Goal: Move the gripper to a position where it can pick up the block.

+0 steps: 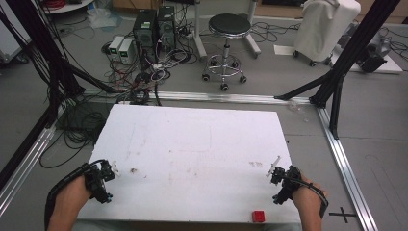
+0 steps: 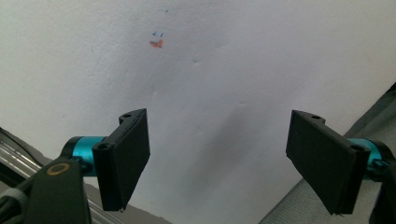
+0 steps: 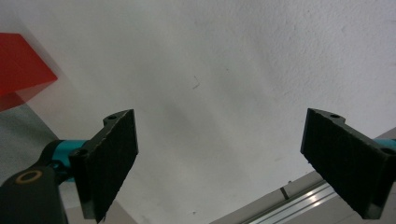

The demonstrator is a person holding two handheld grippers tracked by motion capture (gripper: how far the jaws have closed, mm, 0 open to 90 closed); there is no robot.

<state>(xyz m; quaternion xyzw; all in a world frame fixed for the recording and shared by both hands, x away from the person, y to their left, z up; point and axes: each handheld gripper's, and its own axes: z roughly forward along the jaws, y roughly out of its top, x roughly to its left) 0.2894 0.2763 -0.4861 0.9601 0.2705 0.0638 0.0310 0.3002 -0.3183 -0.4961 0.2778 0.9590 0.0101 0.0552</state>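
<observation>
High view shows my left gripper at the lower left and my right gripper at the lower right of a white table, both with jaws spread apart and empty. A small red cube sits at the bottom edge near my right gripper; I judge I should straddle it squarely before closing.

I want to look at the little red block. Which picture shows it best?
The high view shows it best: the whole red block sits on the white table near its front edge, beside the right gripper. The right gripper view catches only a blurry red corner at its left edge.
</observation>
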